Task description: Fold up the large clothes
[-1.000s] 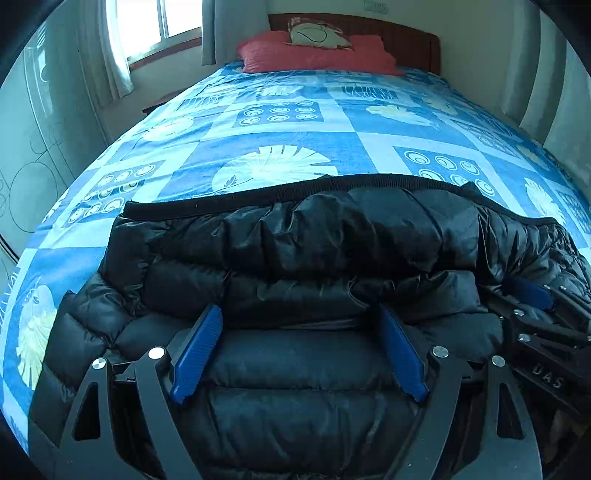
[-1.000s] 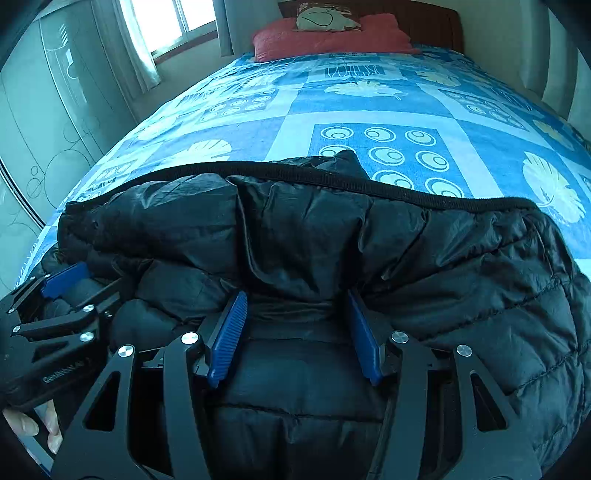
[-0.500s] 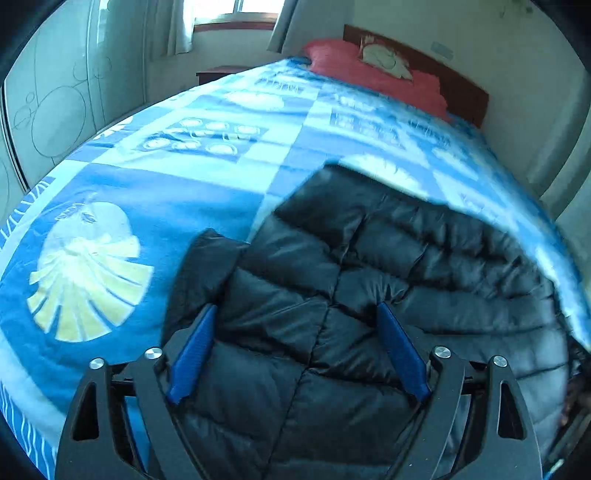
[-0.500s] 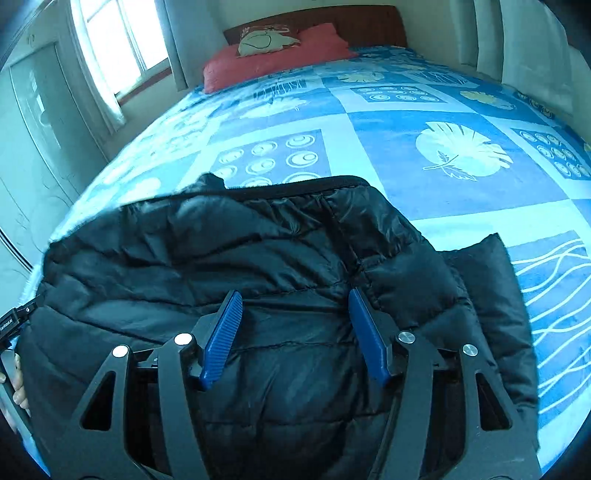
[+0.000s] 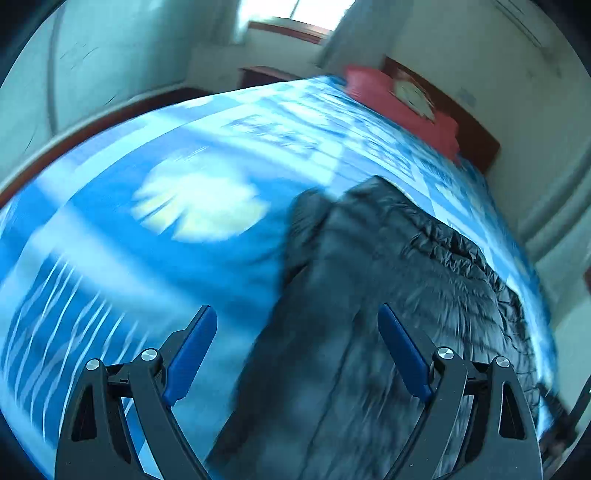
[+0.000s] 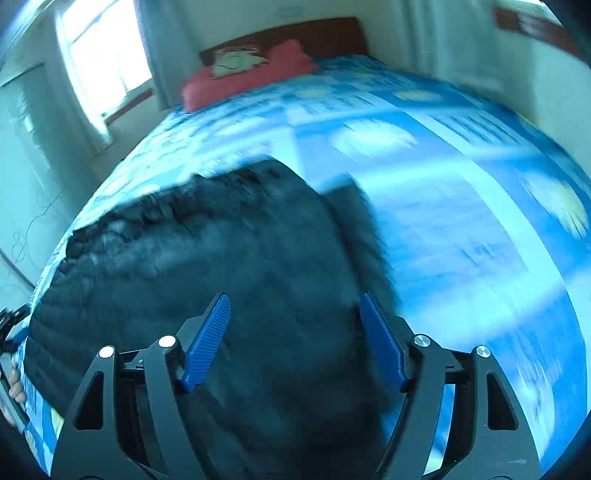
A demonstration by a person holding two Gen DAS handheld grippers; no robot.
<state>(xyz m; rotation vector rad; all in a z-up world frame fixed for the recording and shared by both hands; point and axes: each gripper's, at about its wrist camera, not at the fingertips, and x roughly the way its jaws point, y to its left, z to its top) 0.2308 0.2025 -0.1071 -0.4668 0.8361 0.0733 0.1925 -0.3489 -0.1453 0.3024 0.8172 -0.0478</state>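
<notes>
A black puffer jacket (image 5: 399, 295) lies folded on the blue patterned bedspread (image 5: 110, 229); it also shows in the right wrist view (image 6: 221, 258). Both views are motion-blurred. My left gripper (image 5: 297, 354) is open and empty, over the jacket's left edge, with its left finger above the bedspread. My right gripper (image 6: 295, 339) is open and empty, over the jacket's right part near its right edge. A strip of the jacket (image 6: 354, 206) sticks out past the folded part on the right.
A red pillow (image 5: 402, 107) and a wooden headboard (image 6: 314, 33) are at the far end of the bed. A window (image 6: 107, 59) and curtains are at the left. A wall runs along the bed's right side. The other gripper's edge (image 6: 7, 332) shows at the far left.
Both grippers have swung outward, the left to the jacket's left edge, the right to its right edge. They stay open and hold nothing. The views are now blurred.
</notes>
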